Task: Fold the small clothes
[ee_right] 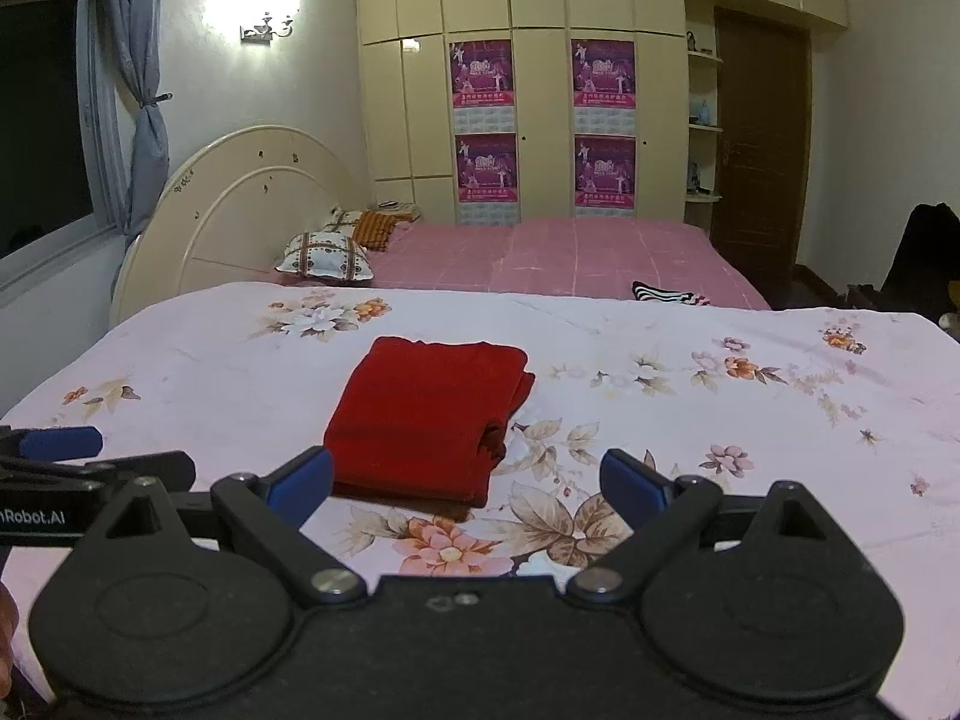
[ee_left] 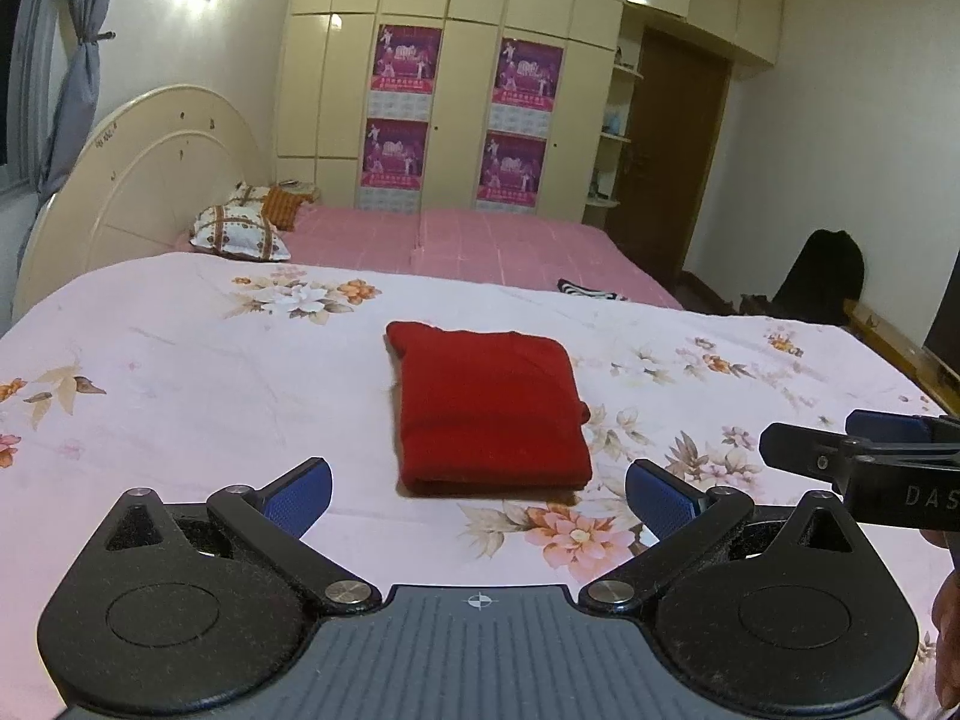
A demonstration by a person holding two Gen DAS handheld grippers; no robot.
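Our left gripper (ee_left: 477, 495) and right gripper (ee_right: 465, 480) are wide and hold nothing. We think the red cloth (ee_left: 489, 408) on the bed (ee_left: 180, 360) looks all folded.

Dim, warm room; wall lamp (ee_right: 267, 24) flares white; fisheye bends the edges; corners vignette black.
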